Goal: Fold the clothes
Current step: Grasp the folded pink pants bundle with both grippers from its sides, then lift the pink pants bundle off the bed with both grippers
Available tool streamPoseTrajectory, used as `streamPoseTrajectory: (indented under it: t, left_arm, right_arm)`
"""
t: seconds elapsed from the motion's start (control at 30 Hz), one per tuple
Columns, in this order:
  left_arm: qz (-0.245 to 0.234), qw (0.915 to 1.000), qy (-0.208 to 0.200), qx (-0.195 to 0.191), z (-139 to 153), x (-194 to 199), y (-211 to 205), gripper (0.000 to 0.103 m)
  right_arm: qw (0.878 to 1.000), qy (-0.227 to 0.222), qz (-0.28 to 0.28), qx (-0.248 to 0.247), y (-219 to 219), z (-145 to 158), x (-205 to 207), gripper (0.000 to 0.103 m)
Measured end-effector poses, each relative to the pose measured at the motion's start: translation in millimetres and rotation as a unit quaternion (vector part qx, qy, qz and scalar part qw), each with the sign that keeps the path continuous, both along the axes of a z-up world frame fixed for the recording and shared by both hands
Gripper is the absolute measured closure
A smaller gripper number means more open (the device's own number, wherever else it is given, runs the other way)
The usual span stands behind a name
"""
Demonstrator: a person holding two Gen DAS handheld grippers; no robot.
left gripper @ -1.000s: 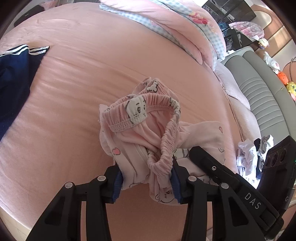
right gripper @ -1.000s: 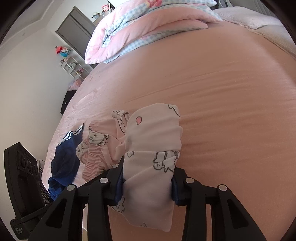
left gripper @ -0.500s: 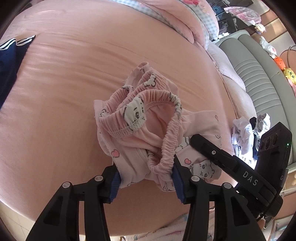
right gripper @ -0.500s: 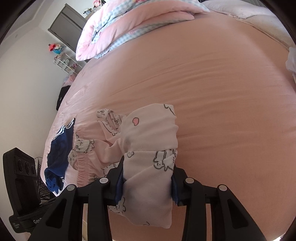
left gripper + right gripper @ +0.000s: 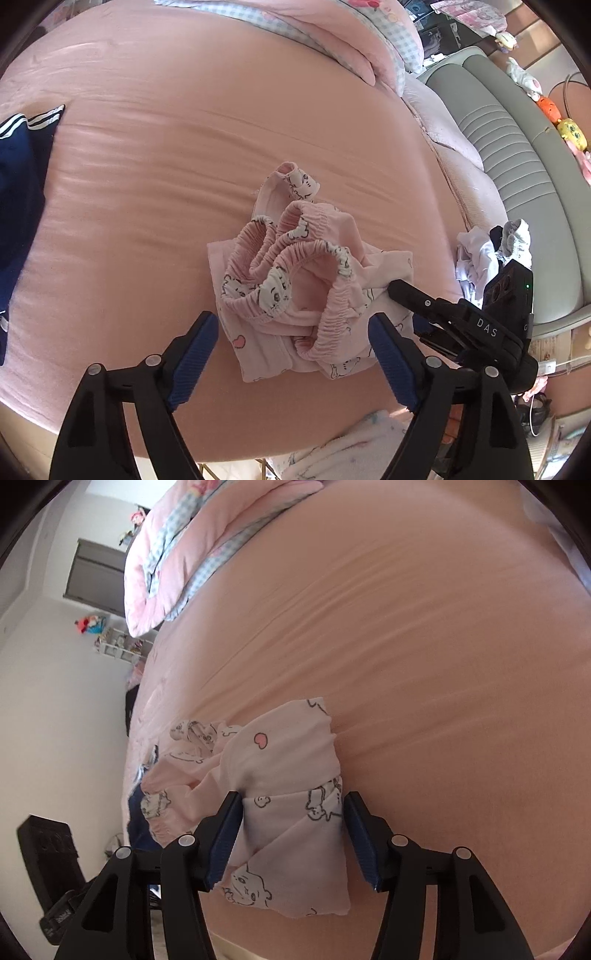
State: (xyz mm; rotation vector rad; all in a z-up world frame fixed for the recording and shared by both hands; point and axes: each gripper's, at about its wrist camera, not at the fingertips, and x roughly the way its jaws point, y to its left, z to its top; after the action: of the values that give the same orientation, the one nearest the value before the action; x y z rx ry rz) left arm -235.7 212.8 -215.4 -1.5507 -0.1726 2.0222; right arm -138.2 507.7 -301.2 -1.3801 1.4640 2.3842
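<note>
Both grippers have let go: the left gripper [image 5: 293, 354] is opening, and the pink pants [image 5: 295, 291] lie loose between its fingers on the bed [image 5: 184, 147]. Right gripper [image 5: 293, 840] is opening too, pads barely off the folded leg.

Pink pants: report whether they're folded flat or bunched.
Bunched. The pink pants lie in a crumpled heap on the bed, elastic waistband looped open, cuffs sticking up.

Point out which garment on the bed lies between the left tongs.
The pink printed pants with the gathered elastic waistband, bunched mid-bed between the opening left tongs. The navy striped garment lies off at the bed's left edge.
</note>
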Motion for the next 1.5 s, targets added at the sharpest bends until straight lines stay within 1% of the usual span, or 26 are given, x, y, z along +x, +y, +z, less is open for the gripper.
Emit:
streamPoseTrajectory:
  t: [0.07,0.1,0.17,0.23,0.3,0.4,0.47,0.57,0.6,0.7,0.8,0.9,0.93,0.97,1.03,1.1,1.17,1.3,1.37,1.5]
  left_arm:
    - [-0.008,0.9999,0.011,-0.005,2,-3,5,0.020]
    - [-0.014,0.9998,0.013,-0.001,2,-5,9,0.020]
    - [-0.032,0.9995,0.004,0.008,0,-10,16,0.020]
    - [-0.047,0.9989,0.007,-0.006,-3,-17,29,0.020]
    - [-0.064,0.9976,0.016,-0.020,-6,-18,31,0.020]
    - [-0.076,0.9965,0.002,-0.037,-16,-28,41,0.020]
    - [-0.068,0.9970,-0.006,-0.037,-20,-31,39,0.020]
    - [-0.050,0.9979,-0.004,-0.040,-25,-35,31,0.020]
    - [-0.044,0.9982,-0.003,-0.042,-26,-36,28,0.020]
    - [-0.036,0.9975,-0.019,-0.058,-41,-45,23,0.018]
    - [-0.029,0.9980,-0.043,-0.038,-53,-50,15,0.012]
    - [-0.016,0.9983,-0.054,-0.016,-52,-51,5,0.011]
    - [-0.013,0.9984,-0.052,-0.018,-50,-51,2,0.011]
    - [-0.010,0.9985,-0.049,-0.021,-48,-51,0,0.011]
    - [-0.011,0.9982,-0.030,-0.050,-47,-50,1,0.011]
    - [-0.016,0.9968,-0.012,-0.077,-48,-50,1,0.006]
    - [-0.017,0.9964,-0.002,-0.084,-50,-50,1,0.005]
    - [0.008,0.9981,-0.041,-0.044,-57,-53,-9,0.004]
    - [0.008,0.9975,-0.070,-0.007,-61,-55,-12,0.004]
    - [0.005,0.9949,-0.096,0.031,-62,-57,-6,0.005]
  right_arm:
    - [0.999,0.001,-0.011,-0.032,6,-6,4,0.045]
    - [0.999,0.000,-0.018,-0.043,9,-10,7,0.045]
    - [0.998,0.001,-0.023,-0.054,11,-13,10,0.045]
    - [0.998,0.003,-0.027,-0.063,13,-15,12,0.045]
    - [0.998,0.004,-0.024,-0.057,11,-14,13,0.045]
    - [0.999,0.002,-0.014,-0.045,7,-12,12,0.044]
    - [0.999,0.002,-0.010,-0.043,4,-12,11,0.044]
    - [0.999,0.003,-0.005,-0.040,1,-11,7,0.036]
    - [0.999,0.004,-0.002,-0.038,0,-11,5,0.036]
    - [1.000,0.000,0.006,-0.024,-4,-9,1,0.036]
    - [1.000,-0.002,0.008,-0.020,-7,-8,-2,0.036]
    - [1.000,-0.002,0.008,-0.024,-9,-9,-5,0.036]
    - [1.000,-0.002,0.008,-0.025,-10,-9,-6,0.036]
    - [1.000,-0.002,0.008,-0.025,-11,-9,-7,0.036]
    - [1.000,-0.002,0.009,-0.025,-11,-9,-7,0.036]
    - [1.000,-0.002,0.010,-0.024,-11,-9,-7,0.036]
    - [1.000,-0.002,0.010,-0.023,-11,-10,-6,0.036]
    - [1.000,0.000,0.006,-0.029,-11,-11,-4,0.036]
    - [0.999,0.003,0.004,-0.035,-10,-13,-5,0.036]
    - [0.998,0.013,-0.003,-0.055,-9,-18,-6,0.036]
